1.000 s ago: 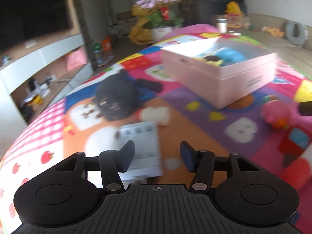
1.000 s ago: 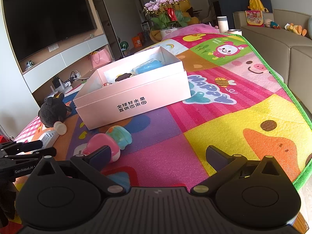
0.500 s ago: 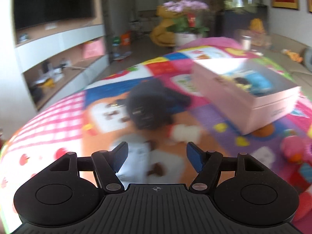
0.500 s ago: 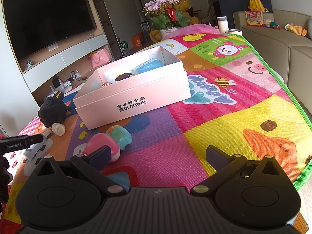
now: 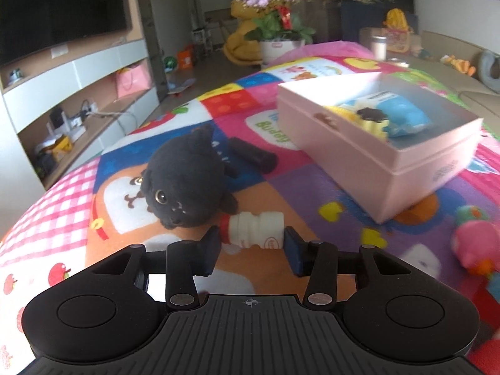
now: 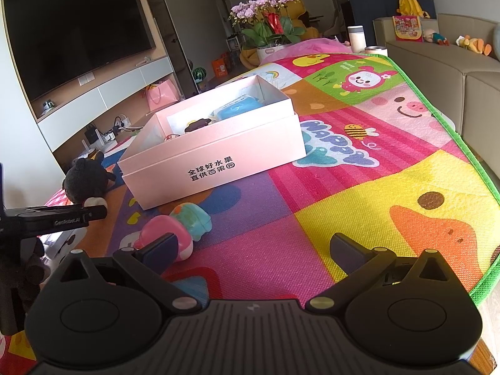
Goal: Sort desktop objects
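Your left gripper [image 5: 252, 243] stands wide, straddling the small bottle [image 5: 253, 228] at 12 o'clock; its long axis runs 9-to-3, cap touching the plush toy [image 5: 187, 184]. Right gripper [image 6: 254, 251]: wide, empty.

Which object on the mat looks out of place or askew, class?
The small white bottle lies tipped on its side against the black plush toy, outside the pink box. The left gripper brackets it, jaws open.

- left gripper [image 5: 252, 247]: moved forward off the white card, now straddling small white bottle [image 5: 253, 229], jaws wider
- black plush toy [image 5: 187, 184]: now nearer in left wrist view
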The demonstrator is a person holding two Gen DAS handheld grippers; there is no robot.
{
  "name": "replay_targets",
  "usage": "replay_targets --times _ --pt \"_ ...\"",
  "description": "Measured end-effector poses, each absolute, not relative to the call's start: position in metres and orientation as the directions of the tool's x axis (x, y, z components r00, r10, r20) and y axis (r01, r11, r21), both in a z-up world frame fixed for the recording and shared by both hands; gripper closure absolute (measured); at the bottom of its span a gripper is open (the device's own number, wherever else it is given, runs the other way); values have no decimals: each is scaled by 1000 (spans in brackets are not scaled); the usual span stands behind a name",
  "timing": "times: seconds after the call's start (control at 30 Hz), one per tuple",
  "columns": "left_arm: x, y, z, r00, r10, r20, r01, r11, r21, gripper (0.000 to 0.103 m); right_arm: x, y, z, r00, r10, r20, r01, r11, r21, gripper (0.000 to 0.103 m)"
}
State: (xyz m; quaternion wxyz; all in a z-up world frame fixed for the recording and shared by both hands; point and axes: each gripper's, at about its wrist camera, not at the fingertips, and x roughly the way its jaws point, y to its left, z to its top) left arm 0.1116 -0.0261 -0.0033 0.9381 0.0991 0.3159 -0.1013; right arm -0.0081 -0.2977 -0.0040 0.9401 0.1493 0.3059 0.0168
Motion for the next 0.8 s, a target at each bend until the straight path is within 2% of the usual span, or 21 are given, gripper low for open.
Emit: replay_targets --times 0.27,0.43,0.53,0.6,0.7,0.8 --pt "40 -38 3 713 -323 -622 438 898 37 55 -8 -298 -4 811 120 -572 60 956 286 0" --pt "11 -40 -6 682 -340 -647 444 896 -3 53 -8 -296 -4 808 112 -579 61 960 272 0" --pt "4 -38 -9 691 -333 -641 426 905 -11 44 -7 -293 -3 804 104 -586 62 965 256 0" --pt "3 -37 -9 690 -328 -646 417 909 -16 30 -6 -290 -3 796 93 -598 59 971 230 0" --pt "0 -38 -11 704 -295 -646 404 915 22 17 -2 -281 -3 776 74 -627 37 986 163 0" --pt "-1 -31 -12 709 -282 -646 375 927 7 13 0 -276 -3 759 60 -648 16 994 111 0"
